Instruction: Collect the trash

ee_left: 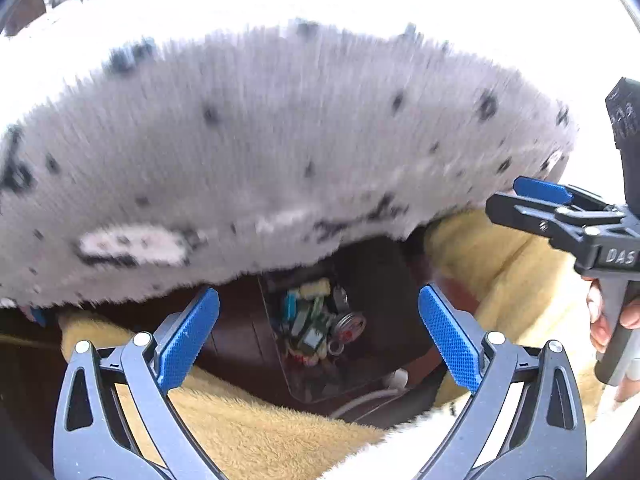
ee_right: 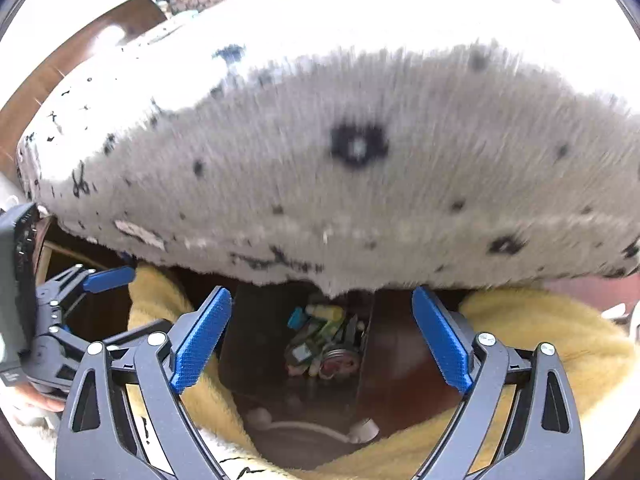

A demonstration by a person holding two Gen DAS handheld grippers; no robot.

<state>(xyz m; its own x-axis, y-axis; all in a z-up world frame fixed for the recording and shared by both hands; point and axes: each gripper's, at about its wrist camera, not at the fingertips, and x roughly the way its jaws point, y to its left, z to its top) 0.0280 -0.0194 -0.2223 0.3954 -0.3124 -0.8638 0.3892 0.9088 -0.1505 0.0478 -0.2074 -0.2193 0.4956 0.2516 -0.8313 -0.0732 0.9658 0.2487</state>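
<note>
A clear plastic box (ee_left: 320,360) holding small wrappers and trash bits (ee_left: 316,324) sits on a dark brown surface, under a blurred white spotted fluffy cover (ee_left: 260,152). My left gripper (ee_left: 320,336) is open, its blue pads either side of the box from above. My right gripper (ee_right: 322,336) is open too, over the same trash pile (ee_right: 324,340). The right gripper also shows at the right edge of the left wrist view (ee_left: 532,200). The left gripper shows at the left edge of the right wrist view (ee_right: 100,280).
A yellow fleece blanket (ee_left: 248,428) surrounds the dark surface on both sides (ee_right: 560,332). A white cable with a plug (ee_right: 320,430) lies in front of the box. The spotted cover (ee_right: 360,160) fills the upper view.
</note>
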